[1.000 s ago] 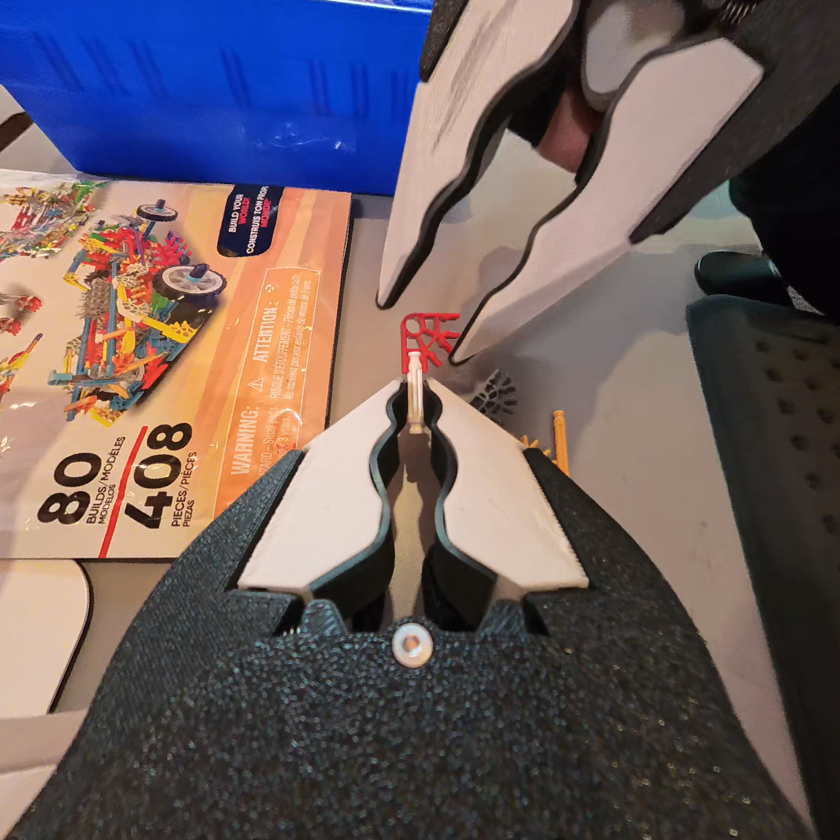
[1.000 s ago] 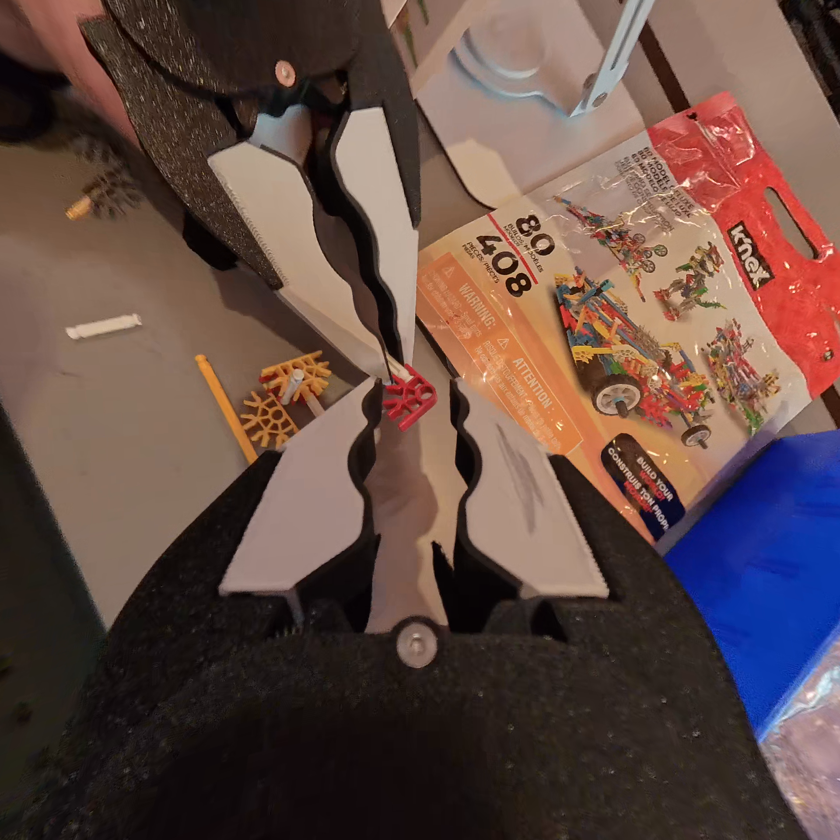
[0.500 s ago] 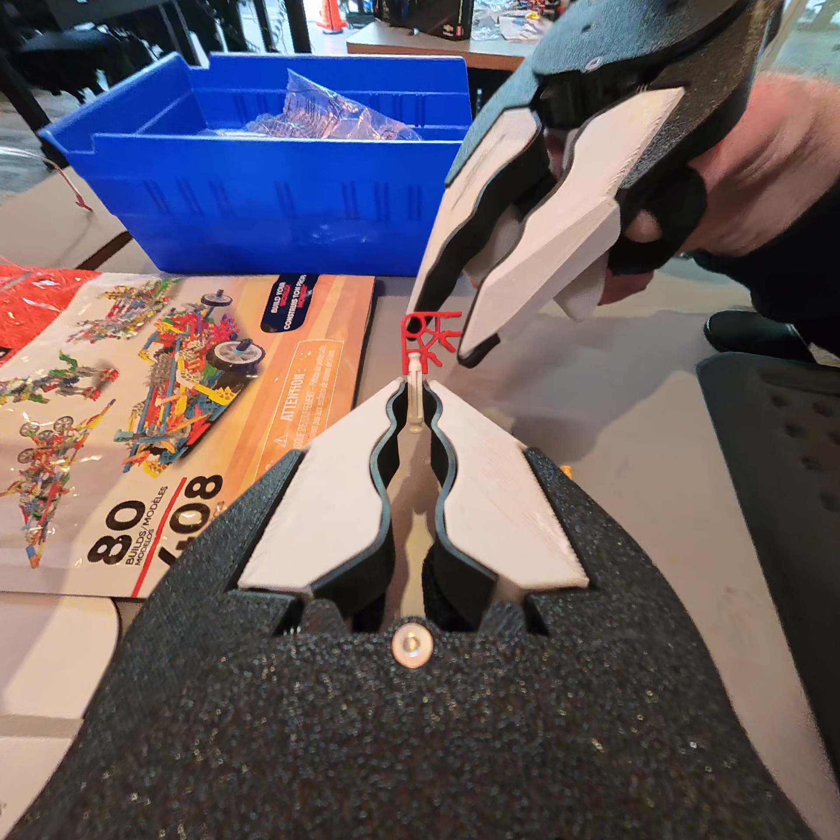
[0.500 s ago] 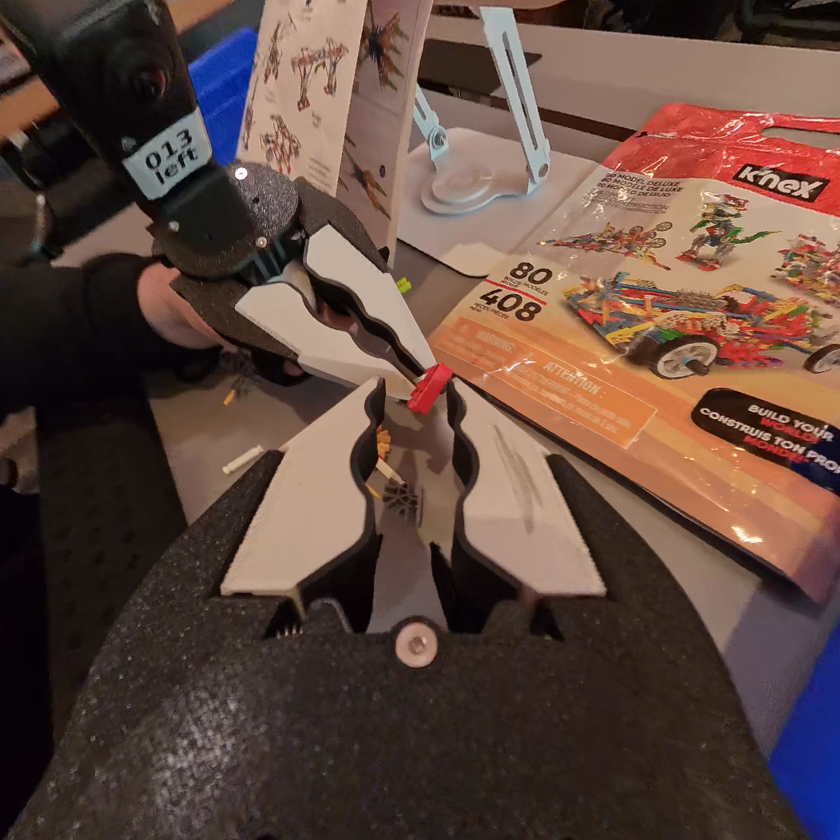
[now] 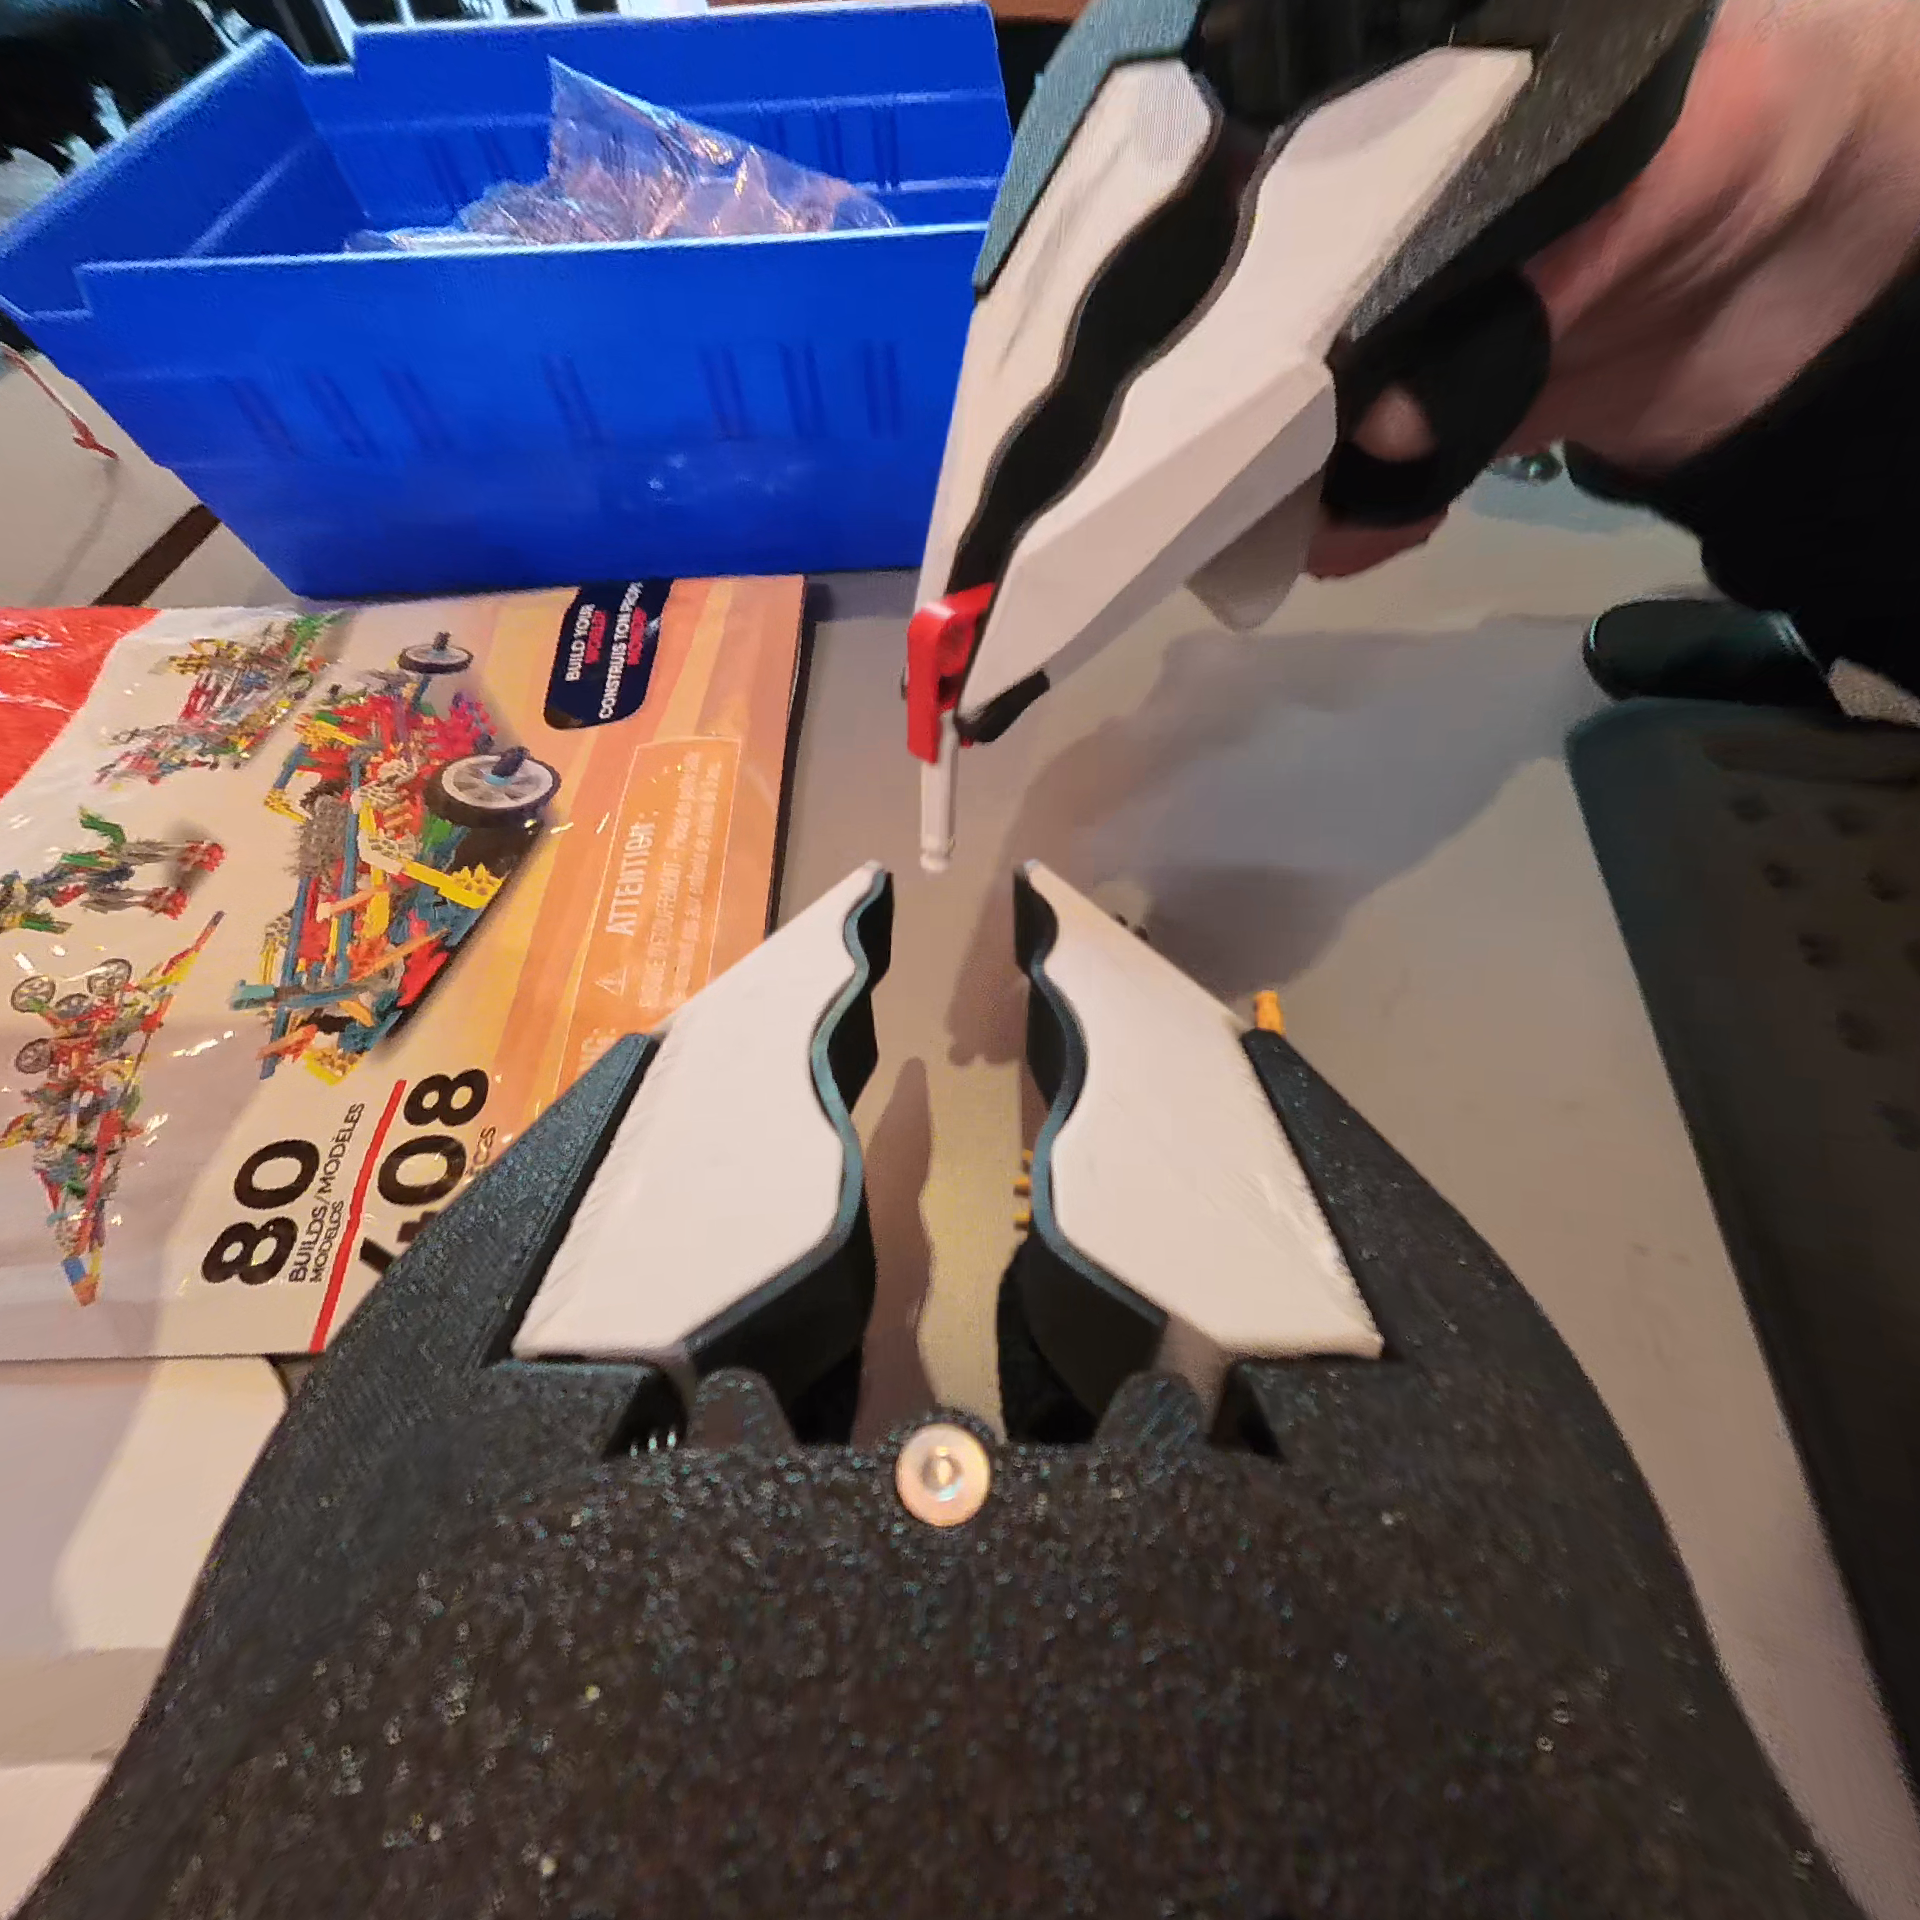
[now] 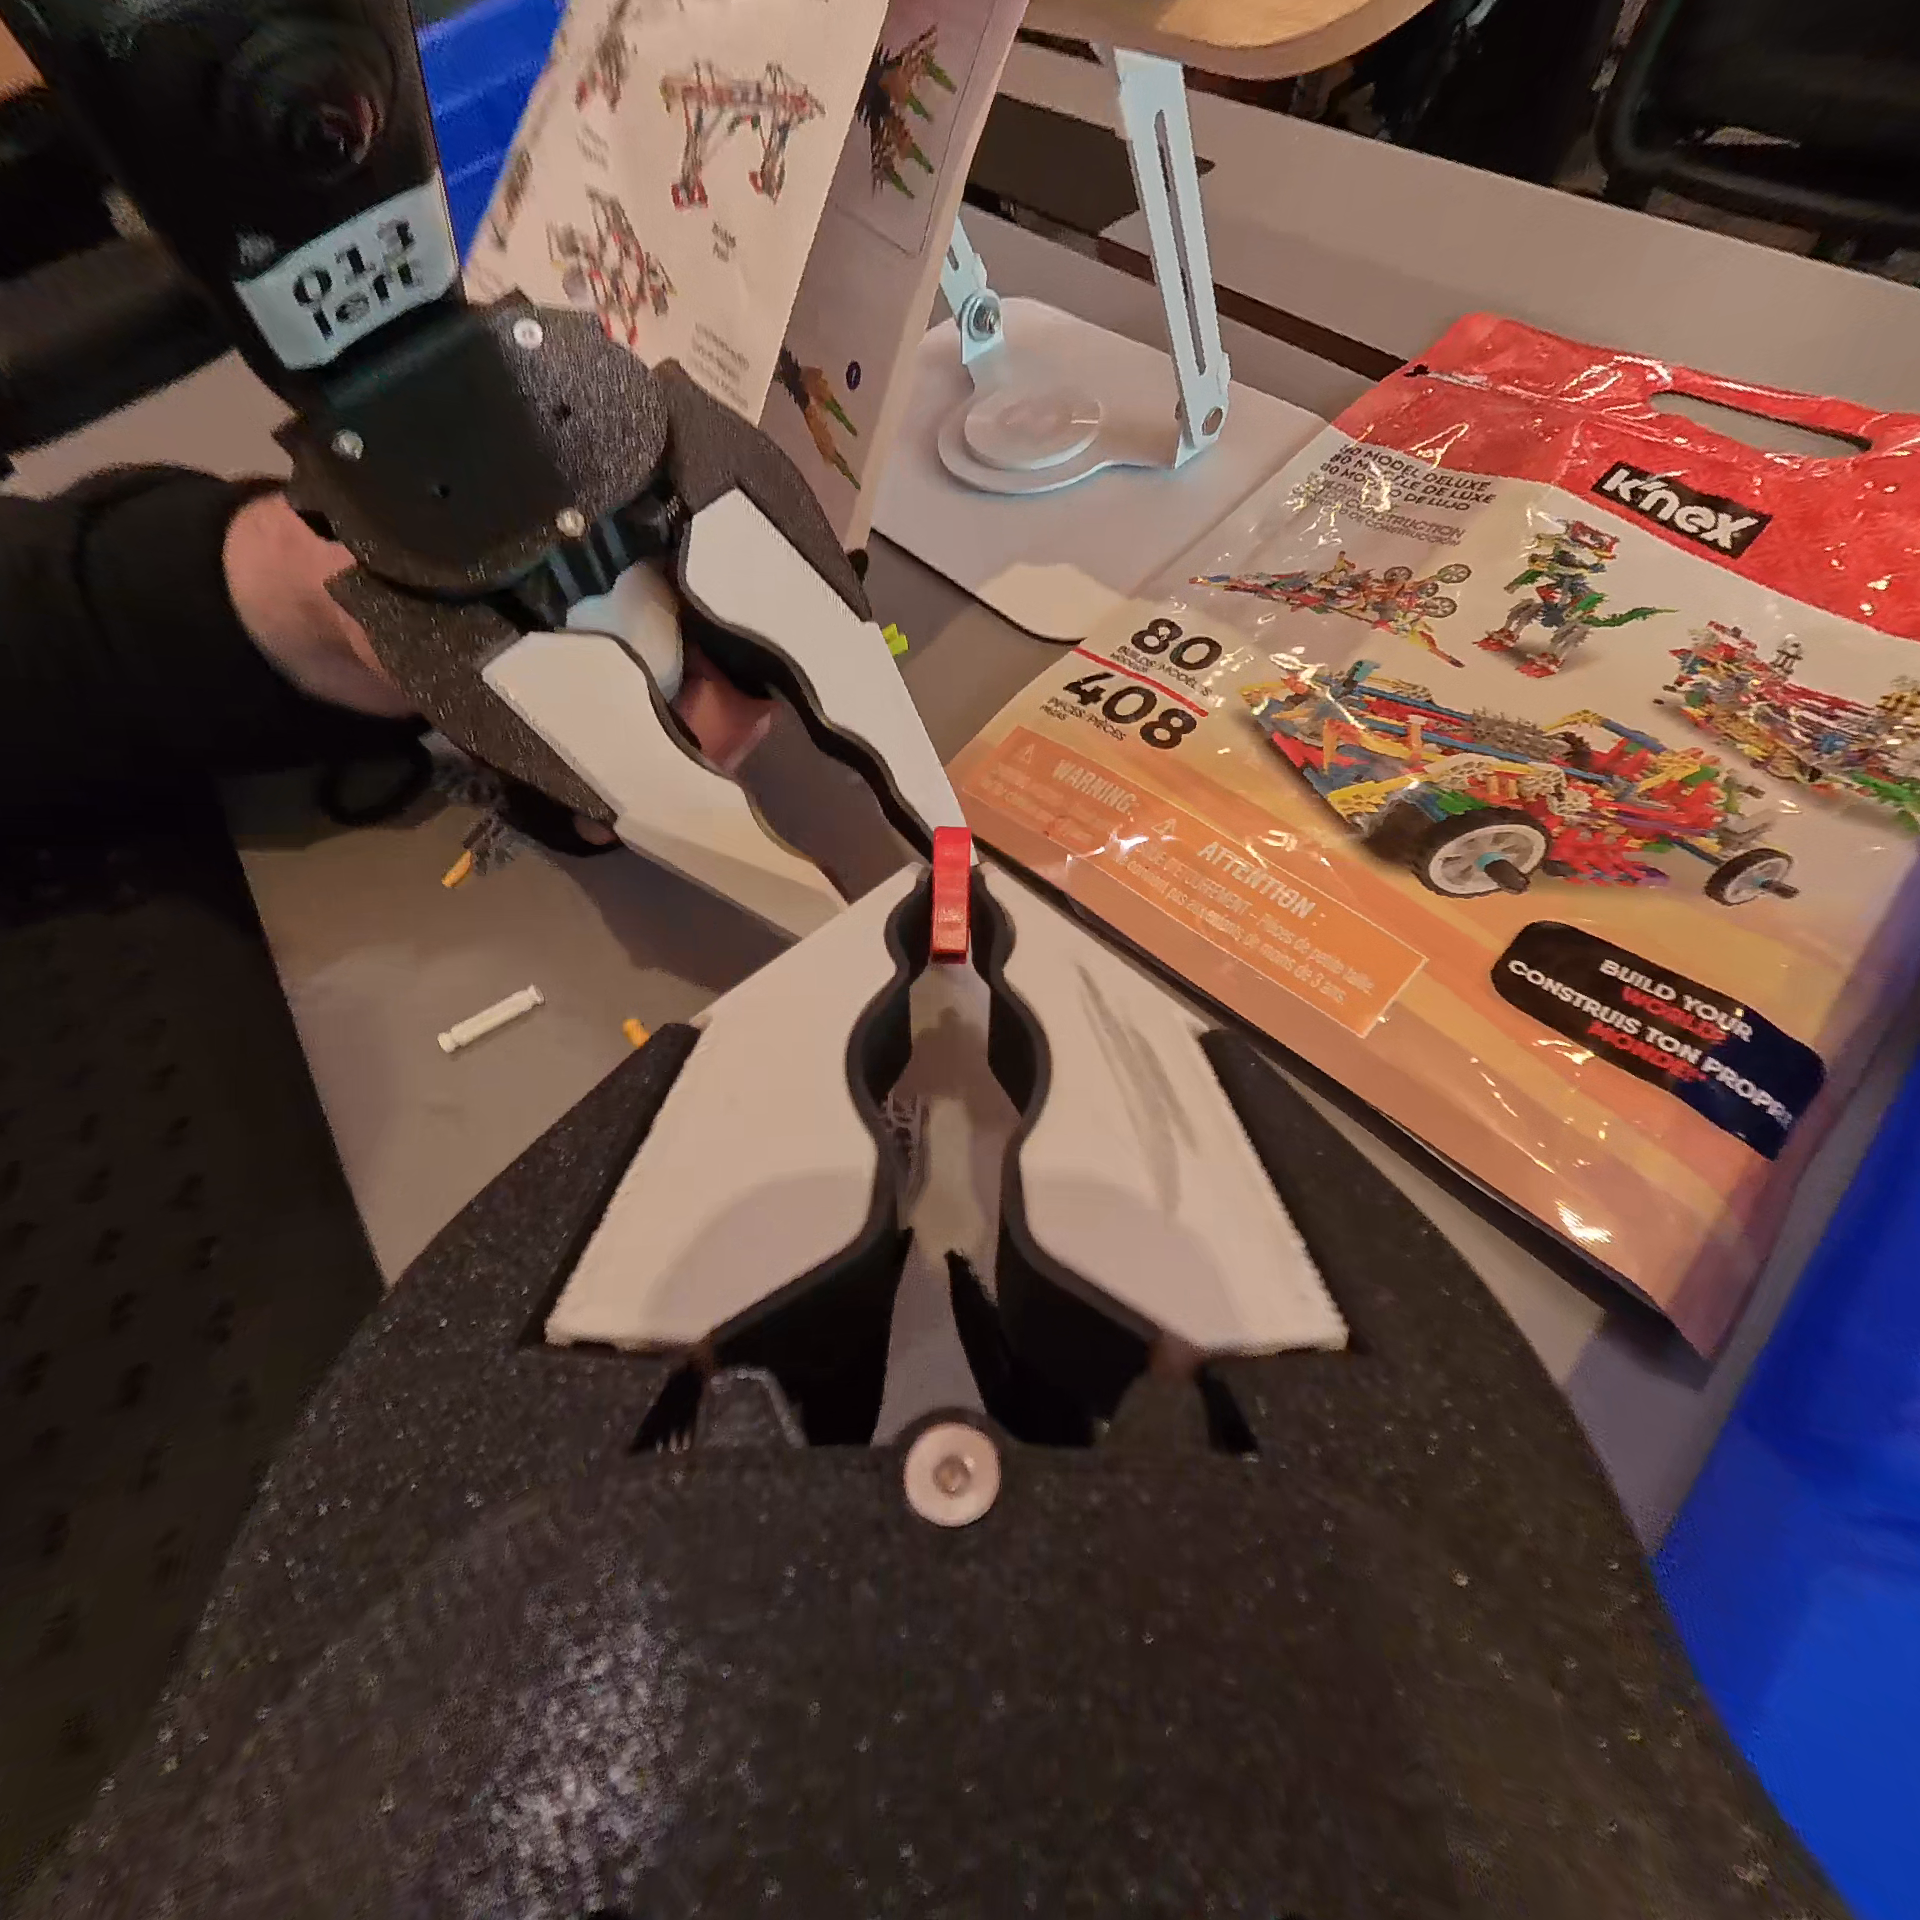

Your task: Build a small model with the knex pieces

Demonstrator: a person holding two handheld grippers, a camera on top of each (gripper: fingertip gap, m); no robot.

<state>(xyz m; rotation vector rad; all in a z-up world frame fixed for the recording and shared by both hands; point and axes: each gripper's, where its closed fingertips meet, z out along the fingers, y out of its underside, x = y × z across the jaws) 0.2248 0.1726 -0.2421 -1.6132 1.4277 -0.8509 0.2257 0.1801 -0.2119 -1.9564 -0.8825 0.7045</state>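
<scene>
My right gripper [image 6: 951, 878] is shut on a red connector piece [image 6: 950, 894], held edge-on between its fingertips. In the left wrist view the right gripper [image 5: 971, 665] comes in from the upper right, held by a hand, with the red connector [image 5: 938, 665] at its tip and a white rod [image 5: 935, 810] hanging down from the connector. My left gripper [image 5: 951, 883] is open and empty, just below the rod's free end and apart from it. In the right wrist view the left gripper [image 6: 899, 862] sits open right behind the connector.
A toy-set bag [image 5: 312, 935] [image 6: 1455, 831] lies flat on the grey table. A blue bin [image 5: 520, 416] with a clear bag stands behind it. An instruction sheet [image 6: 675, 208] leans on a white stand [image 6: 1039, 436]. A loose white rod [image 6: 488, 1018] and yellow pieces [image 5: 1265, 1006] lie nearby. A black mat [image 5: 1766, 1039] borders the table.
My left gripper has opened and let go of the white rod. My right gripper has shut on the red connector, which now carries the rod.
</scene>
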